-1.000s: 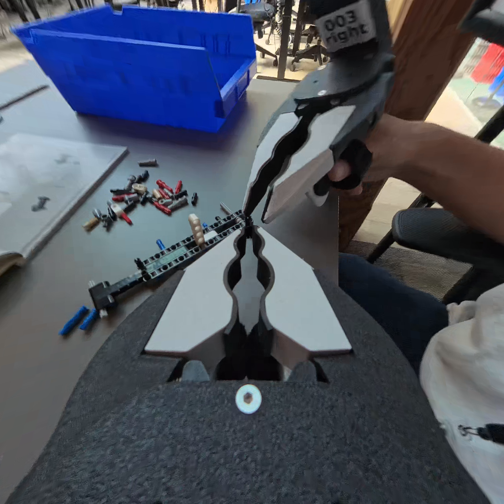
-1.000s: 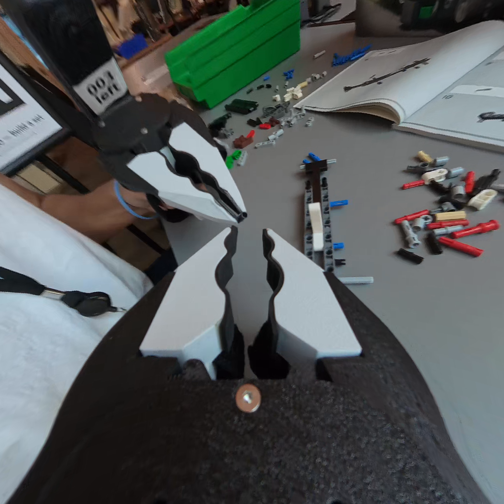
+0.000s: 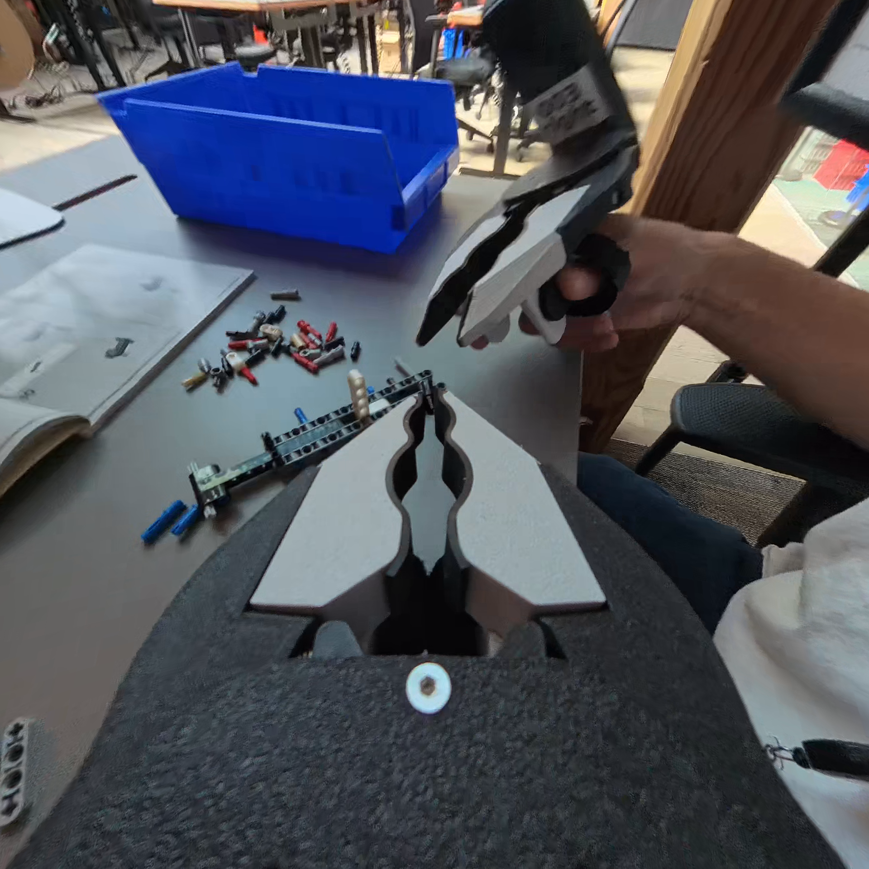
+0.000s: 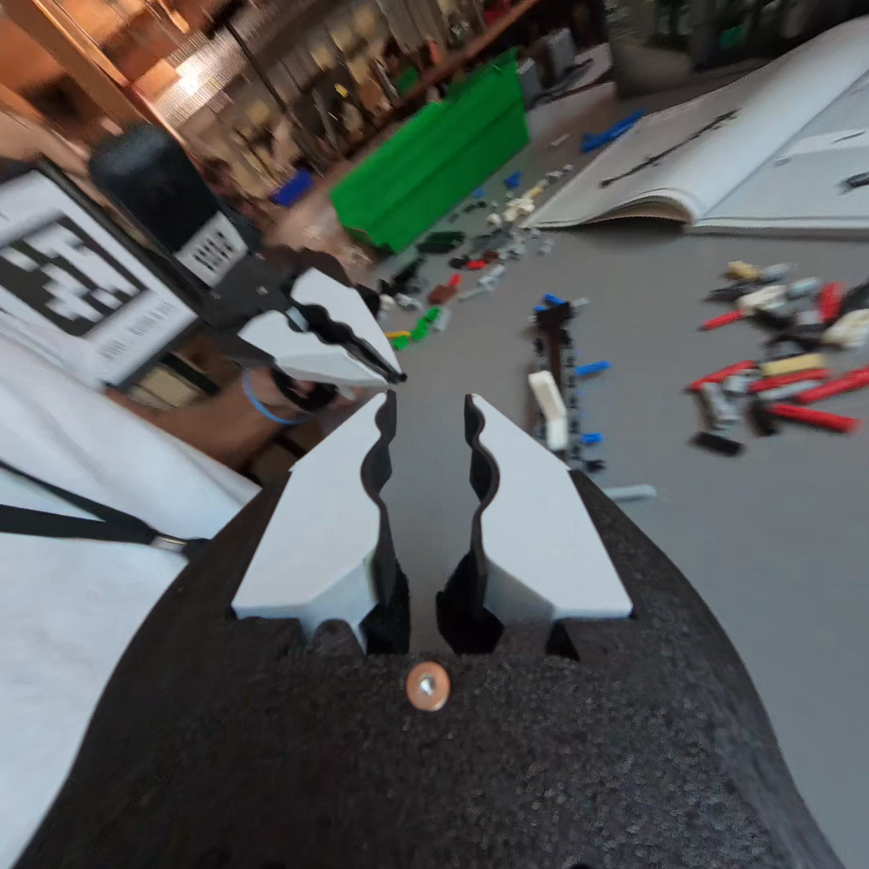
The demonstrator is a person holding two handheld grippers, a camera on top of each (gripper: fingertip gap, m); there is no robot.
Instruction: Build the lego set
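The left hand-held gripper (image 3: 429, 399) pinches down tight on a small black pin (image 3: 429, 405) right at the near end of the long black beam (image 3: 329, 435), which lies flat on the surface (image 3: 117, 588). The right hand-held gripper (image 4: 429, 399) hangs above with its fingers parted and nothing between them. The build looks early: one beam carrying a cream piece (image 3: 358, 392) and a few blue pins. Plenty remains: a pile of loose red, grey and black pins (image 3: 277, 343) sits just beyond the beam, more parts lie scattered near the green bin (image 4: 437, 155), and the instruction booklet (image 4: 733, 155) lies open.
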